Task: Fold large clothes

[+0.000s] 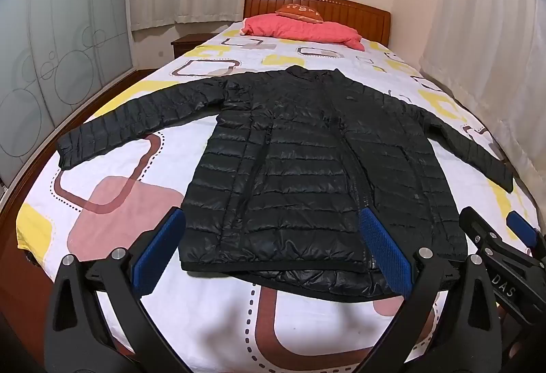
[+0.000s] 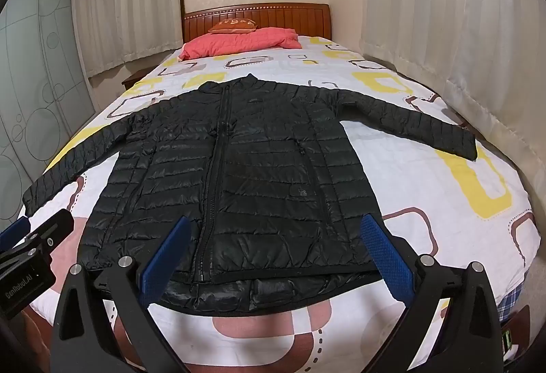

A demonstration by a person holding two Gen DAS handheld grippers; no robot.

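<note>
A black quilted puffer jacket [image 1: 300, 168] [image 2: 239, 175] lies flat and zipped on the bed, front up, collar toward the headboard, both sleeves spread out to the sides. Its hem is nearest me. My left gripper [image 1: 273, 219] hovers above the hem's left half, open wide, blue pads [image 1: 385, 253] empty. My right gripper [image 2: 276, 226] hovers above the hem's right half, also open and empty. Each gripper shows at the edge of the other's view: the right one [image 1: 505, 243], the left one [image 2: 34, 236].
The bed [image 1: 112, 202] [image 2: 443, 189] has a white sheet with yellow, pink and brown squares. A folded coral quilt [image 1: 303, 28] [image 2: 239, 40] and an orange cushion [image 1: 300, 11] lie by the wooden headboard [image 2: 256, 18]. Curtains hang on both sides; a sliding wardrobe door [image 1: 51, 66] stands left.
</note>
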